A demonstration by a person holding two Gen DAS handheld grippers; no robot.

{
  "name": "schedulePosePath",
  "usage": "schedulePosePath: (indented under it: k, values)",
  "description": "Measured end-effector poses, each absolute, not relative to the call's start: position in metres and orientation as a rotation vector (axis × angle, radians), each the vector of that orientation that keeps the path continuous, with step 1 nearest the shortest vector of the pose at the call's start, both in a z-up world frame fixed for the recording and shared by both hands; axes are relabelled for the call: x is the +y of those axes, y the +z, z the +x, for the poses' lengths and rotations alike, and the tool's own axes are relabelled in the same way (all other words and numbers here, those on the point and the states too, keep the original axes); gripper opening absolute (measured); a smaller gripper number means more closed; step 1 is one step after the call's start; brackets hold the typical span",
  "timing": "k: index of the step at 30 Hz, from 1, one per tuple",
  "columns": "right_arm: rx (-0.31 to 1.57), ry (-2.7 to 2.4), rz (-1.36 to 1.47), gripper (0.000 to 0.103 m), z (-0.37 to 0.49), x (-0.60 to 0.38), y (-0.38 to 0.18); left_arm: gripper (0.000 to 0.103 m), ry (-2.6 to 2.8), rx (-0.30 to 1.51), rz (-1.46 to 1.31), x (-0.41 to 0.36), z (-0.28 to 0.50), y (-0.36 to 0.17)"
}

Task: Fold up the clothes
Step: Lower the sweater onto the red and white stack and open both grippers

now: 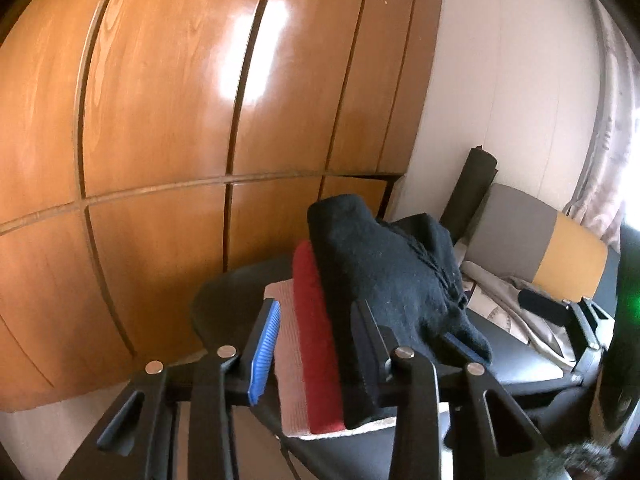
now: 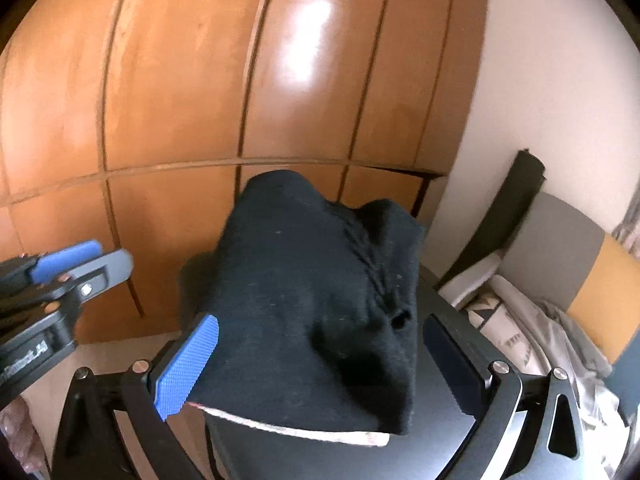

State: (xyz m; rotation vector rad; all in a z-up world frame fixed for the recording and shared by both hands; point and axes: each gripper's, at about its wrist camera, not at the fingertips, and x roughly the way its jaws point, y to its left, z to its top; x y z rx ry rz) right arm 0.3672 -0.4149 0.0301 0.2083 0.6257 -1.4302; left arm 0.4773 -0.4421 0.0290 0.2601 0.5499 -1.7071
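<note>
A stack of folded clothes lies on a dark chair seat (image 1: 224, 292): a pink-beige piece (image 1: 288, 352) at the bottom, a red one (image 1: 316, 332) above it, and a black knit garment (image 1: 392, 272) on top. My left gripper (image 1: 317, 306) straddles the stack's near left edge. Its blue pad (image 1: 264, 352) lies against the pink piece and its other finger is sunk in the black cloth; whether the pads press is unclear. My right gripper (image 2: 320, 364) stands wide open around the black garment (image 2: 312, 280), pads beside its edges. The left gripper (image 2: 60, 272) shows at the left there.
A tall wooden wardrobe (image 1: 200, 120) stands close behind the chair. To the right is a second chair with a grey and yellow back (image 1: 520, 232), holding loose pale clothes (image 1: 500, 304). A rolled black mat (image 1: 472, 192) leans against the white wall.
</note>
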Motion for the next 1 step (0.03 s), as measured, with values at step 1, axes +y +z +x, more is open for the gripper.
schedulePosePath:
  k: [1]
  values:
    - [0.64, -1.426, 0.197, 0.103, 0.3704, -0.4142, 0.0293, 0.037, -1.699, 0.546, 0.255, -0.4407, 0.478, 0.0283]
